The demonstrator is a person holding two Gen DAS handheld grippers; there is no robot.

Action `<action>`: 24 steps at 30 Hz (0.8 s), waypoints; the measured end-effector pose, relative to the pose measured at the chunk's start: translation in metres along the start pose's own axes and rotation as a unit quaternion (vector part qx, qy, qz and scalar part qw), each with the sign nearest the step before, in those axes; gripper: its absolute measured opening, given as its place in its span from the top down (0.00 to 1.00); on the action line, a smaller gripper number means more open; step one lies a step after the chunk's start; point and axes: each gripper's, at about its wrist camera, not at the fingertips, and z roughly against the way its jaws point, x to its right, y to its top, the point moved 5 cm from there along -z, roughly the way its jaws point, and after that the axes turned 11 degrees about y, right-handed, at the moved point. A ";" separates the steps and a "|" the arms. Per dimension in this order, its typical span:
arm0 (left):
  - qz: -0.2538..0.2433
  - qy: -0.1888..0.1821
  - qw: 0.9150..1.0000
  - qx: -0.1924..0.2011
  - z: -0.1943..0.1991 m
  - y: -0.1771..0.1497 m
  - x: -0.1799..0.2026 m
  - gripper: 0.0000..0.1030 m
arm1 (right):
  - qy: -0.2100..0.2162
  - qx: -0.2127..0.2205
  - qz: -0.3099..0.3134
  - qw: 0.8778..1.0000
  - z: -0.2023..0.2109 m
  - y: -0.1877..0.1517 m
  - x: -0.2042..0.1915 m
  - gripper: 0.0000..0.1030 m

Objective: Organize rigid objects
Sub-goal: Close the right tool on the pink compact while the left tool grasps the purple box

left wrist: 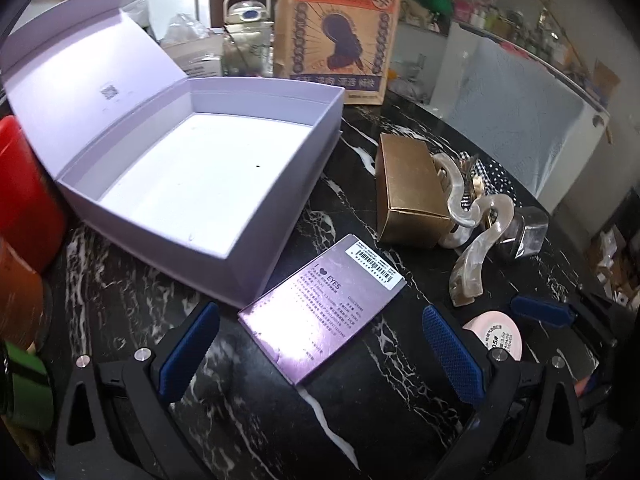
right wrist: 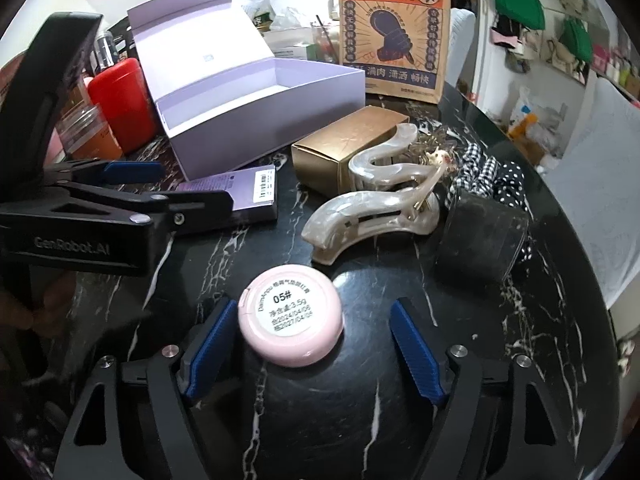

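A flat purple box (left wrist: 324, 308) printed "EYES" lies on the black marble table between the fingers of my left gripper (left wrist: 320, 354). That gripper is open and its pads stand clear of the box on both sides. A round pink compact (right wrist: 292, 316), label up, sits between the blue pads of my right gripper (right wrist: 314, 354). The left pad is close to its rim and a gap shows on the right, so this gripper is open. An open lavender box (left wrist: 280, 92) stands empty behind. The left gripper (right wrist: 188, 184) appears at the left of the right wrist view.
A gold carton (right wrist: 340, 148), two pearly hair claws (right wrist: 372, 216), a dark clear-walled cube (right wrist: 480, 236) and checked scrunchies (right wrist: 500, 176) crowd the table's right. A red canister (right wrist: 120, 104) and jars stand left; a paper bag (right wrist: 392, 28) behind. The round table edge curves at right.
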 end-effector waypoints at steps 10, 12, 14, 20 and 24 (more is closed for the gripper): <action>-0.008 -0.033 0.999 -0.013 -0.006 -0.004 0.012 0.00 | 0.008 -0.005 0.003 1.000 0.003 0.000 0.004 0.25; -0.014 -0.044 0.999 -0.013 -0.002 -0.008 0.018 0.00 | 0.007 -0.005 0.002 1.000 0.004 -0.001 0.006 0.25; -0.023 -0.054 0.998 -0.009 0.002 -0.011 0.024 0.00 | 0.000 -0.005 0.000 1.000 0.007 -0.001 0.010 0.25; -0.041 -0.051 0.998 0.012 0.007 -0.009 0.031 0.00 | -0.004 -0.002 -0.004 1.000 0.012 -0.006 0.017 0.25; -0.038 -0.045 0.998 0.005 -0.002 -0.006 0.029 0.00 | -0.004 0.002 0.001 1.000 0.013 -0.006 0.015 0.25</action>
